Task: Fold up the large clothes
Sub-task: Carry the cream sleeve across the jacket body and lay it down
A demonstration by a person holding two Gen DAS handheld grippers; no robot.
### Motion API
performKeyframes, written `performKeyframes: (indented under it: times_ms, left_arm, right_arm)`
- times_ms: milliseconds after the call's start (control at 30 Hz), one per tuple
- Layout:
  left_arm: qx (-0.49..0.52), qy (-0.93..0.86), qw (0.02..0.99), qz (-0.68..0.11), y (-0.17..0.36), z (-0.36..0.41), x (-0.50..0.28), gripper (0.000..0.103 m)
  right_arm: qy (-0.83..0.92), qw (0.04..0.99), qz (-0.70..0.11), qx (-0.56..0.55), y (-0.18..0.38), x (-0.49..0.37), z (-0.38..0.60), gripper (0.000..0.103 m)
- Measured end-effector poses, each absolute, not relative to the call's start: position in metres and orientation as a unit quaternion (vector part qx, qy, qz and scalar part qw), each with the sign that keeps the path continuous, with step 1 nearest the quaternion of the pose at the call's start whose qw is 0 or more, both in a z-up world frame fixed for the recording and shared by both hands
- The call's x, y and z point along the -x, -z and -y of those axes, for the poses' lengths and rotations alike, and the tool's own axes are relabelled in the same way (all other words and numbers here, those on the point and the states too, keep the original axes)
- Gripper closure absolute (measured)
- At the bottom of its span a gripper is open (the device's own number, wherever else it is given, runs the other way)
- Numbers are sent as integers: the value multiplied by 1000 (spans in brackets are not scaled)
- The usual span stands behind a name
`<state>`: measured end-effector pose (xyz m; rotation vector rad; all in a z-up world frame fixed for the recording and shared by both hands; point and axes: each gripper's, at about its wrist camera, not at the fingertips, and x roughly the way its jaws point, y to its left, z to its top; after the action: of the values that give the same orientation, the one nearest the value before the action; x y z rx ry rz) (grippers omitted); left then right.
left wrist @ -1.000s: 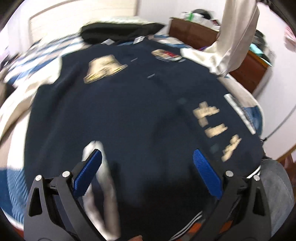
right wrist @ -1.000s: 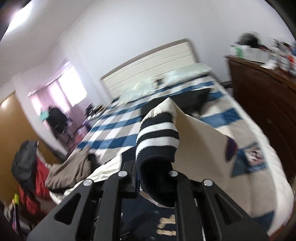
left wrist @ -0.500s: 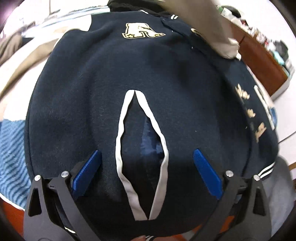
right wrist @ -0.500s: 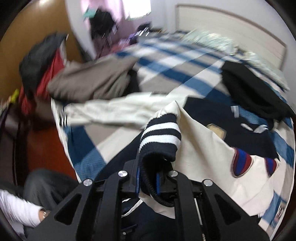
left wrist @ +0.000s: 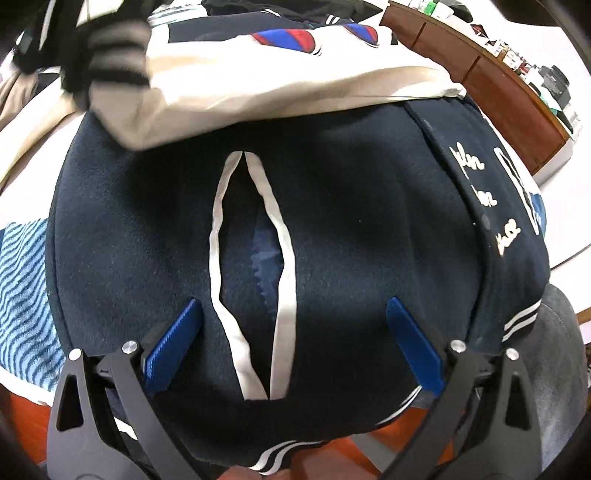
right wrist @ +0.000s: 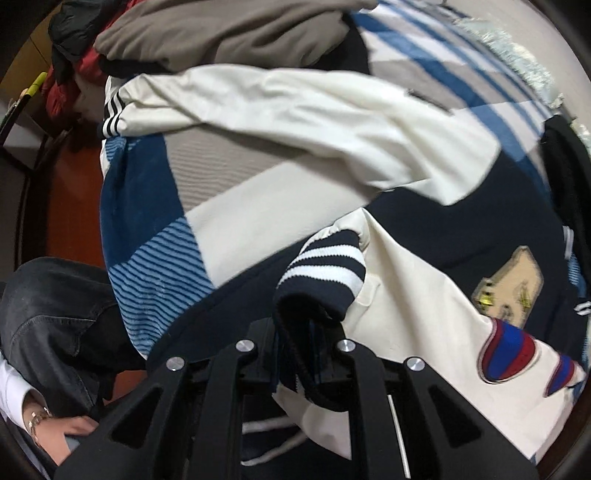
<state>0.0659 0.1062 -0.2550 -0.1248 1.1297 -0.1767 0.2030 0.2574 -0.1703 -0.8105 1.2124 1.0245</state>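
Note:
A navy varsity jacket [left wrist: 351,229] with cream sleeves lies on the bed. Its white-trimmed pocket slit [left wrist: 255,266] sits between my left fingers. My left gripper [left wrist: 295,343] is open and empty, low over the jacket's hem. My right gripper [right wrist: 306,354] is shut on the striped navy-and-white cuff [right wrist: 325,269] of a cream sleeve [right wrist: 417,325]. That sleeve [left wrist: 280,74] lies folded across the jacket's chest in the left wrist view. The other cream sleeve [right wrist: 295,110] stretches out over the bed.
The blue-and-white striped bedspread [right wrist: 147,206] lies under the jacket. A pile of grey, black and red clothes [right wrist: 207,33] sits at the bed's far side. A brown dresser [left wrist: 491,77] stands to the right. The person's jeans-clad leg [right wrist: 55,314] is at the bed's edge.
My right gripper has carried the cuff down and across, laying the cream sleeve over the jacket's chest. My left gripper has stayed open over the pocket.

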Motion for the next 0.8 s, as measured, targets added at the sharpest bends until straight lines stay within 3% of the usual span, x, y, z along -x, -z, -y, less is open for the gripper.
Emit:
performKeyframes:
  times_ms: [200, 267, 333, 367, 400, 500, 633, 800]
  left_arm:
    - [49, 78, 839, -536, 260, -103, -76, 6]
    - [48, 77, 839, -537, 260, -101, -79, 6]
    - [49, 75, 840, -535, 258, -96, -83, 6]
    - [49, 74, 843, -531, 256, -96, -85, 6]
    - [45, 73, 850, -520, 250, -95, -85, 6]
    - [18, 75, 869, -489, 234, -92, -85, 6]
    - [-11, 93, 885, -456, 221, -85, -92, 6]
    - [-25, 107, 901, -419, 211, -77, -116, 6]
  right_arm:
    - [-430, 613, -567, 343, 203, -207, -262, 87]
    - [-428, 609, -579, 331, 204, -210, -262, 79]
    - [-444, 590, -601, 306, 198, -211, -262, 48]
    - [-451, 584, -607, 296, 193, -210, -261, 21]
    - [-458, 581, -606, 291, 185, -208, -261, 7]
    - [-475, 609, -568, 285, 145, -209, -251, 6]
    - [-482, 676, -528, 178, 76, -245, -195, 5]
    - [-414, 756, -498, 95, 54, -297, -84, 5]
